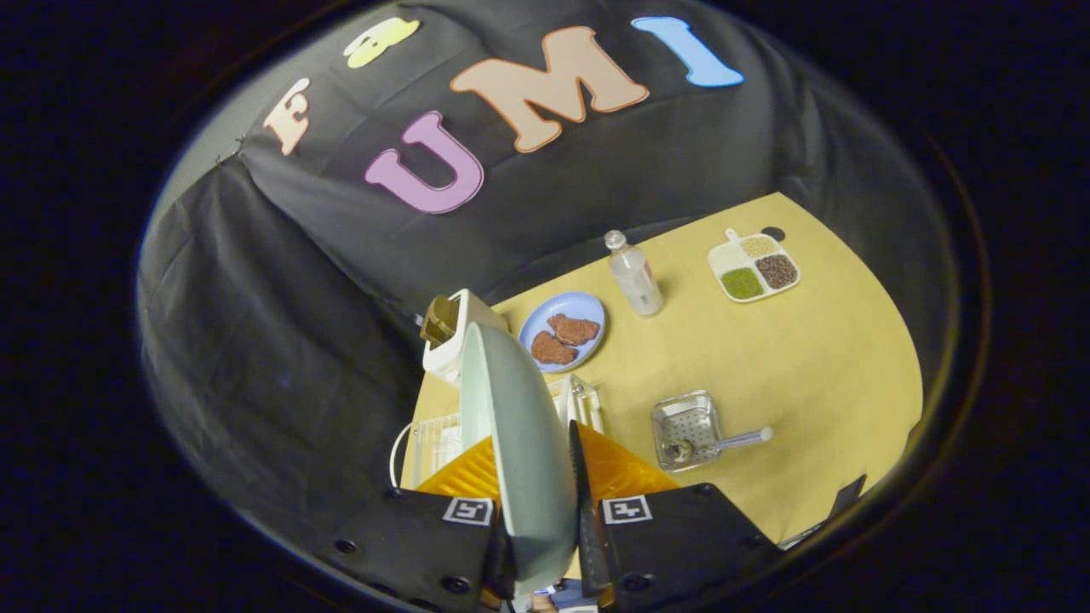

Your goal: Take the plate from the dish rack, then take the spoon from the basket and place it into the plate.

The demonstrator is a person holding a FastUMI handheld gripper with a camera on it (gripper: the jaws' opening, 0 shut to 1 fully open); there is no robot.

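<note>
Gripper (545,545) pinches the plate (519,443) edge-on above the dish rack (434,438), so you can set it on the desk (809,366) for the spoon (724,441).

Staged kitchen tabletop inside a recording booth, not a real home kitchen: black cloth hangs as the wall beyond a yellow table (809,358). Kitchenware stands ahead of the fingers: a white dish rack (434,438), a toaster (451,336), a blue plate of food (562,328) and a bottle (634,277). Further off is a divided tray of grains (754,266).
</note>
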